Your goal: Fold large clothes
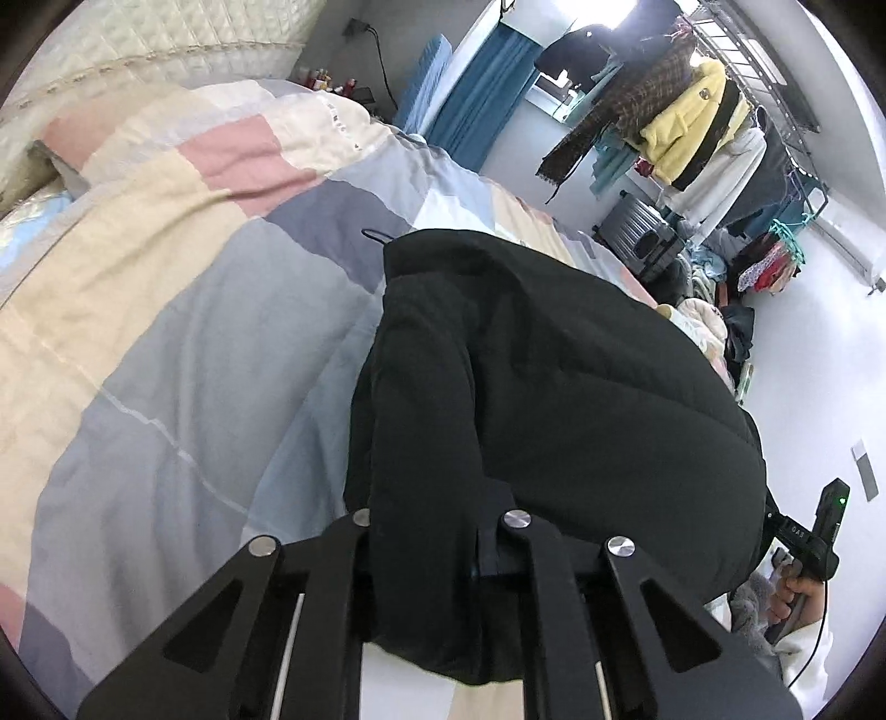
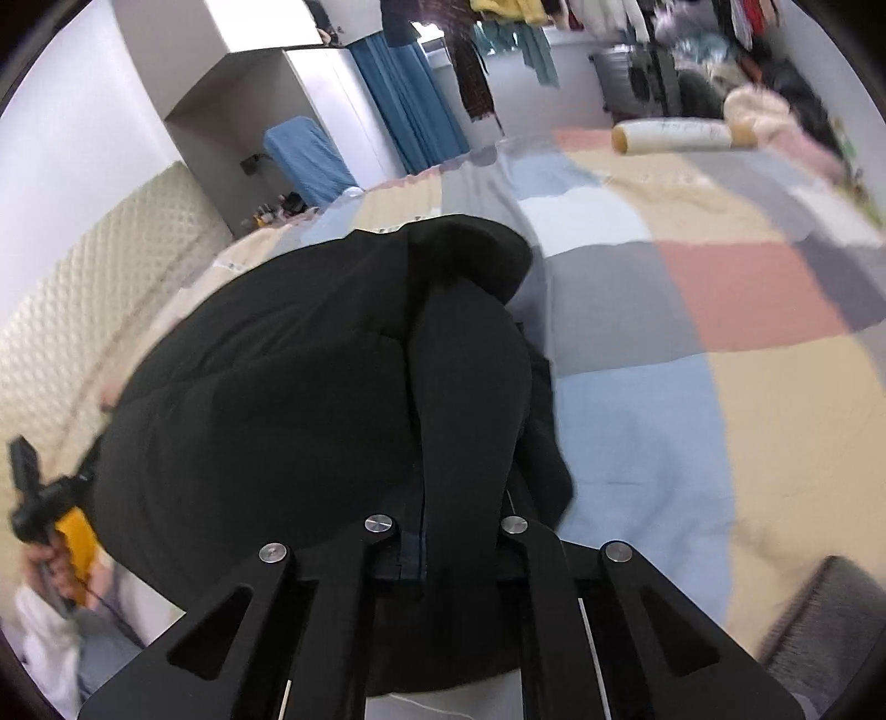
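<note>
A large black padded jacket point(image 1: 554, 387) lies bunched on the patchwork quilt point(image 1: 166, 310) of a bed. My left gripper point(image 1: 432, 526) is shut on a thick fold of the jacket at its left edge. My right gripper point(image 2: 448, 531) is shut on a fold at the jacket's point(image 2: 288, 399) right edge. The fabric covers the fingertips of both grippers. The right gripper's handle and the hand on it show at the lower right of the left wrist view point(image 1: 814, 543). The left gripper's handle shows at the lower left of the right wrist view point(image 2: 50, 515).
A padded cream headboard point(image 1: 138, 50) stands behind the bed. A clothes rack point(image 1: 692, 122) with hanging garments, a grey suitcase point(image 1: 637, 232) and a pile of clothes sit past the bed's far side. A white roll point(image 2: 675, 135) lies on the quilt point(image 2: 692, 310). Blue curtains point(image 2: 410, 105) hang by a wardrobe.
</note>
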A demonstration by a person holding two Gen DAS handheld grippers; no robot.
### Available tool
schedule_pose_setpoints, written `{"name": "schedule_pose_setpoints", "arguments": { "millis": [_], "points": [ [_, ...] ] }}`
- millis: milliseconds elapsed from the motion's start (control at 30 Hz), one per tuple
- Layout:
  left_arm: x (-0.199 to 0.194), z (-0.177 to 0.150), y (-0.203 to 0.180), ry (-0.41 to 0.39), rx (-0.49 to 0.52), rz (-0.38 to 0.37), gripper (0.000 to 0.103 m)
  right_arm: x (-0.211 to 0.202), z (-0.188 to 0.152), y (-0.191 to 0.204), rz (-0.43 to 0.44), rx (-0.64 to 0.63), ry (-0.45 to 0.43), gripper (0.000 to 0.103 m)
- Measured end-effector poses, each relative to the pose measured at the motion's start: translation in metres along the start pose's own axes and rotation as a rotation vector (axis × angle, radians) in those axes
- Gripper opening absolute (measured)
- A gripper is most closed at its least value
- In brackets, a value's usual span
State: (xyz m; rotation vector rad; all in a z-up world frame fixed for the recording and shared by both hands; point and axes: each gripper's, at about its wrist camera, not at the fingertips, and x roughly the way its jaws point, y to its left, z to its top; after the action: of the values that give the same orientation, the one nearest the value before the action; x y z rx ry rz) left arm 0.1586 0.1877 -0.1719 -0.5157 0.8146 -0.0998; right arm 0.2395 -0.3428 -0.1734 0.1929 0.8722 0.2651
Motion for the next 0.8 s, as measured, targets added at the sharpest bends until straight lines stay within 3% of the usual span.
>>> {"name": "schedule_pose_setpoints", "arguments": {
  "millis": [267,433,500,533,567,600,667,800],
  "points": [
    [0.016,-0.014,-0.004,0.061,0.061,0.096,0.014,0.024,-0.015,0.001,-0.061,-0.071,0.104,0.009],
    [0.007,-0.008,-0.006,0.028,0.078,0.147,0.031,0.012,-0.016,-0.013,0.012,0.016,0.080,0.014],
    [0.005,-0.006,-0.006,0.036,0.077,0.162,0.040,0.004,-0.016,-0.023,0.033,0.066,0.068,0.019],
    [0.004,-0.006,-0.006,0.042,0.075,0.172,0.047,0.000,-0.016,-0.026,0.036,0.082,0.059,0.027],
    [0.000,-0.005,-0.006,0.036,0.064,0.202,0.065,-0.007,-0.015,-0.027,0.021,0.088,0.048,0.035],
    [-0.007,-0.004,-0.007,0.011,0.064,0.216,0.077,-0.013,-0.014,-0.026,0.012,0.087,0.036,0.040],
    [-0.020,-0.002,-0.011,-0.027,0.074,0.224,0.080,-0.031,-0.009,-0.021,0.013,0.075,0.003,0.054],
    [-0.042,0.006,-0.027,-0.053,0.080,0.230,0.081,-0.069,0.007,0.000,-0.046,0.009,-0.078,0.067]
  ]
}}
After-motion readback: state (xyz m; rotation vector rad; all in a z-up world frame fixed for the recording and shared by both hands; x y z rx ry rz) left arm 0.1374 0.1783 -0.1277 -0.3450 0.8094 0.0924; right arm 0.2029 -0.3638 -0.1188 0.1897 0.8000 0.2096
